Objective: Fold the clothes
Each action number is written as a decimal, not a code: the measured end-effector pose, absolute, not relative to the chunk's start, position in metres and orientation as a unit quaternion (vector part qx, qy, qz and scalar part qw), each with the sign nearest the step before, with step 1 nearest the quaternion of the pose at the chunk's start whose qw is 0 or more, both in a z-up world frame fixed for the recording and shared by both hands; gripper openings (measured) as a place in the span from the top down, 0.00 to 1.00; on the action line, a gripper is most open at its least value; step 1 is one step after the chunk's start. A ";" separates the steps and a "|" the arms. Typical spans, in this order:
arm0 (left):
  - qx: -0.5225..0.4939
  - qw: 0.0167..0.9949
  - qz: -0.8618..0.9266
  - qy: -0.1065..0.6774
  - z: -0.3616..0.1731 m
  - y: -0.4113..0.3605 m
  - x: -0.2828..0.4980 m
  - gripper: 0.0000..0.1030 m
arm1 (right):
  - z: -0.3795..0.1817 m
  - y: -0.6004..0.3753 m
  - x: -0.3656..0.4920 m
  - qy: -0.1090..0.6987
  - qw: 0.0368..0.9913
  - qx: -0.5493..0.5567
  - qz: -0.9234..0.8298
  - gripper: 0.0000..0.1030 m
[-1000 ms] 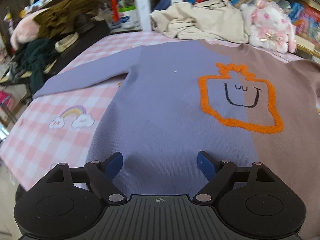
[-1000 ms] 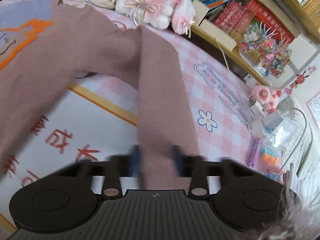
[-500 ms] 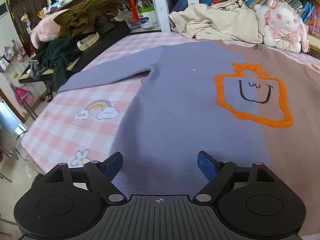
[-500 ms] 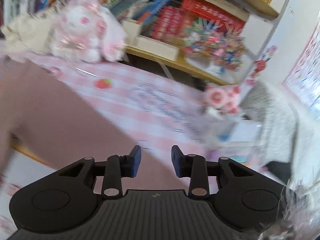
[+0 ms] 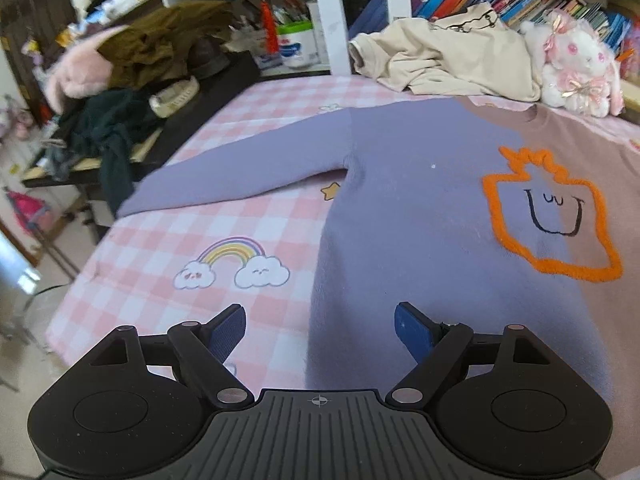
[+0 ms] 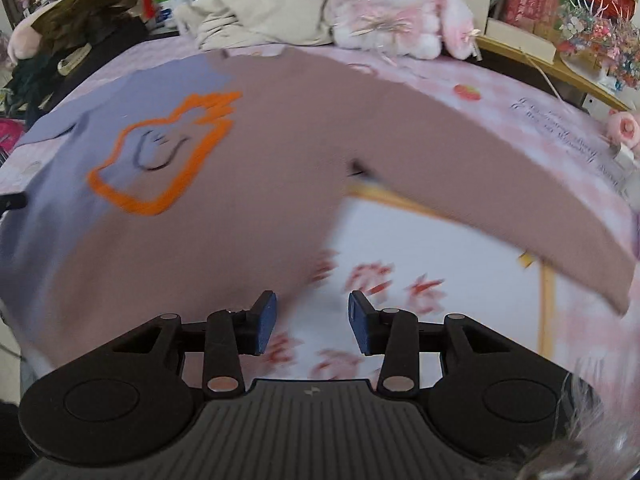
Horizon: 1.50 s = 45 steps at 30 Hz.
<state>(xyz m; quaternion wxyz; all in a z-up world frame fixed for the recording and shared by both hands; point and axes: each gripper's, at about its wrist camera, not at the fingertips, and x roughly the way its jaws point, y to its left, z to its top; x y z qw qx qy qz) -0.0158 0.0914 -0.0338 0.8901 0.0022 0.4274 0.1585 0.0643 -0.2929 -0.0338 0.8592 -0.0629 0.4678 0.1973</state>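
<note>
Your table (image 5: 224, 224), under its pink checked cloth, carries the whole job: the two-tone sweater (image 5: 420, 216) lies face up and spread flat across it, collar toward the far edge by the shelves, hem at the near edge where you stand. The lilac sleeve (image 5: 240, 172) reaches out toward the left edge of the table; the mauve sleeve (image 6: 500, 184) runs toward the right edge, crossing a white printed mat (image 6: 432, 256). Nothing is folded yet, so you look to be at the very start, lining up both tools at the hem or for the first sleeve fold. Behind the collar sit a cream garment (image 5: 448, 60) and a plush rabbit (image 6: 392, 8), clear of your work. Your left gripper (image 5: 320, 330) hangs over the lilac side edge near the hem, jaws wide but narrowing, nothing between the pads. Your right gripper (image 6: 312, 320) hovers above the mauve side edge and the mat, jaws partly apart and widening, also empty. Next you would need to lower each tool and pinch cloth squarely.
</note>
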 end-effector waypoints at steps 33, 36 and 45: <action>-0.002 0.893 -0.084 0.441 -0.055 0.102 0.022 0.91 | -0.043 -0.272 0.009 0.468 0.883 0.047 -0.004 0.88; -0.009 0.893 -0.079 0.442 -0.055 0.104 0.020 0.94 | -0.043 -0.267 0.009 0.468 0.883 0.034 0.000 0.87; -0.007 0.895 -0.064 0.441 -0.045 0.105 0.006 0.80 | -0.041 -0.274 -0.004 0.477 0.877 0.052 0.005 0.76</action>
